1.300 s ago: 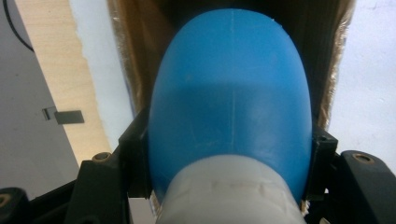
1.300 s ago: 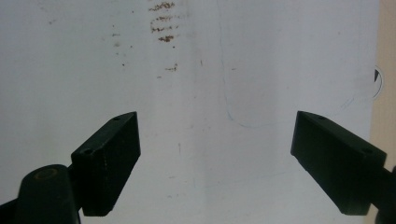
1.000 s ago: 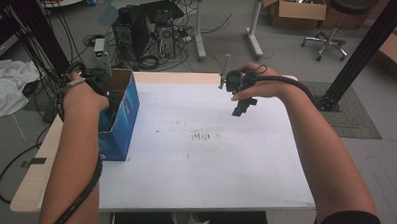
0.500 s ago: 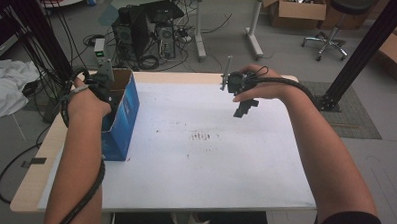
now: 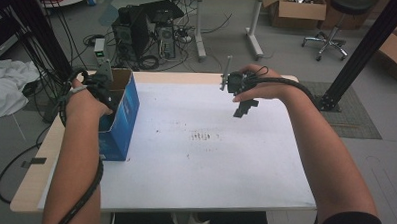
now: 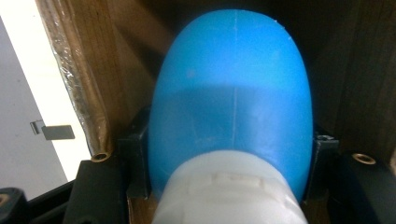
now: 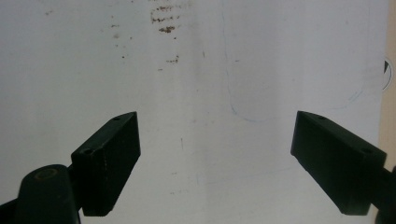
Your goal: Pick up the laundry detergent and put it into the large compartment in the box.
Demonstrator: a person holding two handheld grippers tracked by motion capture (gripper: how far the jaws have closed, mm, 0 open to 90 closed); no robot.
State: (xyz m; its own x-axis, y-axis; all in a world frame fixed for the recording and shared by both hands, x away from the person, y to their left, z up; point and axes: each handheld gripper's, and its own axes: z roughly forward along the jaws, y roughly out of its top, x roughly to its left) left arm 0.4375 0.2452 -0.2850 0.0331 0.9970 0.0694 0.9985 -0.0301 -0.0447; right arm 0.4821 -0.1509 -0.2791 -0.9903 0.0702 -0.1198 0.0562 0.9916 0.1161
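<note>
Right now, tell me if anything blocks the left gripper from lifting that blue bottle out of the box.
Nothing visible does. The left gripper is shut on the blue bottle inside the open-topped blue box.

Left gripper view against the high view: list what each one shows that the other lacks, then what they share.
Left gripper view alone: a blue bottle with a white cap, clamped between the black jaws inside brown cardboard walls. High view alone: the right gripper, jaws apart, above the white table, and the floor clutter beyond. Shared: the blue box that the left gripper reaches into.
</note>
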